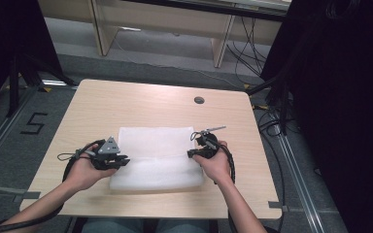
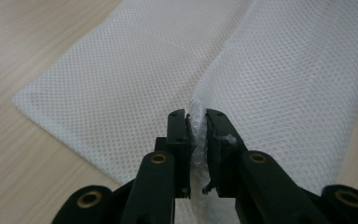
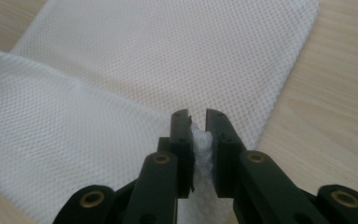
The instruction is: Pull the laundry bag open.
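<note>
A white mesh sheet (image 1: 155, 158) lies flat on the wooden table (image 1: 141, 102), with its near part folded over in a thicker band. My left gripper (image 1: 122, 161) pinches the sheet's left edge, and in the left gripper view the bunched mesh (image 2: 197, 140) sits squeezed between the black jaws of the left gripper (image 2: 196, 115). My right gripper (image 1: 193, 153) holds the right edge. In the right gripper view a fold of mesh (image 3: 201, 142) is pressed between the jaws of the right gripper (image 3: 197, 115).
A round grommet hole (image 1: 199, 100) sits near the table's far edge. Cables (image 1: 73, 158) trail from both grippers across the table. A pale desk frame (image 1: 165, 24) and black stands rise on the floor beyond the table.
</note>
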`<state>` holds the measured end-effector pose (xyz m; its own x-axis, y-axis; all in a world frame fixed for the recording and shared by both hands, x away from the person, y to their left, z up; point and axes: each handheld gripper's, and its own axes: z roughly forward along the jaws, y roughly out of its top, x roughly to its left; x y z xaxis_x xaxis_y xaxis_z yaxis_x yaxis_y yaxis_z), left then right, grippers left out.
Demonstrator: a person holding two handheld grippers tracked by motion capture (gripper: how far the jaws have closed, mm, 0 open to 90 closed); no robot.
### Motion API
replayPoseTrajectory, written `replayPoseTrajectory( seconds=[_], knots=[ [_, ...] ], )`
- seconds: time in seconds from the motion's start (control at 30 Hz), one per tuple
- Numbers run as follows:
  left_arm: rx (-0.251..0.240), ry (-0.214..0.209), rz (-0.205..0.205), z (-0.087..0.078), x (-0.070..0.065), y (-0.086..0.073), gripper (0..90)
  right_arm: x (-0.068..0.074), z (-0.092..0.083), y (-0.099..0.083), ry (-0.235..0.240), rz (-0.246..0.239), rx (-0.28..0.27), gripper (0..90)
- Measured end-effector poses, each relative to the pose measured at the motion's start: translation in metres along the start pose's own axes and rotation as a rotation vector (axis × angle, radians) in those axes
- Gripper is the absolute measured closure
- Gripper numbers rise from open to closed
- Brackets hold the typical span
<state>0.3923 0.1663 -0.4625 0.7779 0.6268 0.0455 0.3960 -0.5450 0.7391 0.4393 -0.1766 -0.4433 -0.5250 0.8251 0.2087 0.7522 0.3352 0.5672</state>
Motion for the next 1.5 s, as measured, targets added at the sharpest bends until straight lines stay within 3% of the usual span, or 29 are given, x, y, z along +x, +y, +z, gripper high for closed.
replayPoseTrajectory(
  seconds=[0.1, 0.27, 0.37, 0.4, 0.43, 0.53, 0.7, 0.73, 0.77, 0.83, 0.9, 0.93, 1.0, 1.03, 1.13, 1.17, 1.2, 1.37, 1.47, 1.5],
  knots=[
    [-0.015, 0.002, -0.003, -0.004, -0.001, 0.003, 79.6, 0.005, -0.013, -0.001, -0.015, -0.048, -0.019, 79.9],
    [-0.035, -0.024, 0.0, -0.013, -0.007, 0.002, 79.1, 0.017, -0.034, -0.013, 0.0, -0.081, -0.034, 79.4],
    [-0.024, -0.043, -0.007, -0.016, -0.012, -0.002, 78.7, 0.022, -0.044, -0.025, 0.012, -0.099, -0.024, 79.8],
    [-0.018, -0.046, -0.004, -0.016, -0.012, -0.003, 78.5, 0.023, -0.044, -0.032, 0.003, -0.109, -0.046, 80.1],
    [-0.021, -0.065, -0.018, -0.017, -0.014, -0.004, 78.3, 0.024, -0.046, -0.036, 0.019, -0.095, -0.045, 80.2],
    [-0.012, -0.084, -0.012, -0.019, -0.018, -0.007, 76.5, 0.027, -0.048, -0.05, 0.044, -0.13, -0.009, 81.6],
    [-0.011, -0.135, -0.046, -0.023, -0.024, -0.009, 73.0, 0.027, -0.047, -0.064, 0.057, -0.134, 0.024, 82.4],
    [0.004, -0.141, -0.031, -0.025, -0.025, -0.009, 72.7, 0.027, -0.047, -0.066, 0.066, -0.119, 0.029, 82.5],
    [0.002, -0.158, -0.044, -0.025, -0.026, -0.009, 72.1, 0.026, -0.047, -0.068, 0.068, -0.116, 0.042, 82.5],
    [0.034, -0.18, -0.009, -0.027, -0.03, -0.008, 71.0, 0.026, -0.047, -0.071, 0.07, -0.109, 0.051, 82.6],
    [0.046, -0.202, -0.002, -0.029, -0.035, -0.007, 69.9, 0.025, -0.046, -0.073, 0.075, -0.128, 0.041, 82.5],
    [0.059, -0.206, 0.014, -0.03, -0.036, -0.006, 69.6, 0.028, -0.047, -0.074, 0.082, -0.105, 0.053, 82.5],
    [0.068, -0.215, 0.019, -0.031, -0.039, -0.005, 68.9, 0.027, -0.045, -0.075, 0.081, -0.128, 0.038, 82.4],
    [0.072, -0.221, 0.033, -0.032, -0.038, -0.004, 68.3, 0.027, -0.046, -0.075, 0.082, -0.138, 0.055, 82.3],
    [0.07, -0.236, -0.002, -0.034, -0.039, -0.002, 65.1, 0.03, -0.045, -0.078, 0.088, -0.135, 0.073, 82.5],
    [0.069, -0.228, 0.004, -0.035, -0.037, 0.0, 64.2, 0.032, -0.045, -0.079, 0.093, -0.104, 0.089, 82.5],
    [0.065, -0.231, -0.013, -0.036, -0.035, 0.002, 62.7, 0.03, -0.043, -0.079, 0.094, -0.144, 0.072, 82.6],
    [0.036, -0.228, -0.043, -0.042, -0.026, 0.016, 57.6, 0.03, -0.041, -0.08, 0.092, -0.134, 0.104, 82.7],
    [-0.019, -0.229, -0.086, -0.044, -0.022, 0.028, 55.7, 0.03, -0.04, -0.08, 0.097, -0.14, 0.11, 82.8],
    [-0.047, -0.233, -0.099, -0.045, -0.02, 0.032, 55.7, 0.031, -0.041, -0.081, 0.094, -0.122, 0.124, 82.8]
  ],
)
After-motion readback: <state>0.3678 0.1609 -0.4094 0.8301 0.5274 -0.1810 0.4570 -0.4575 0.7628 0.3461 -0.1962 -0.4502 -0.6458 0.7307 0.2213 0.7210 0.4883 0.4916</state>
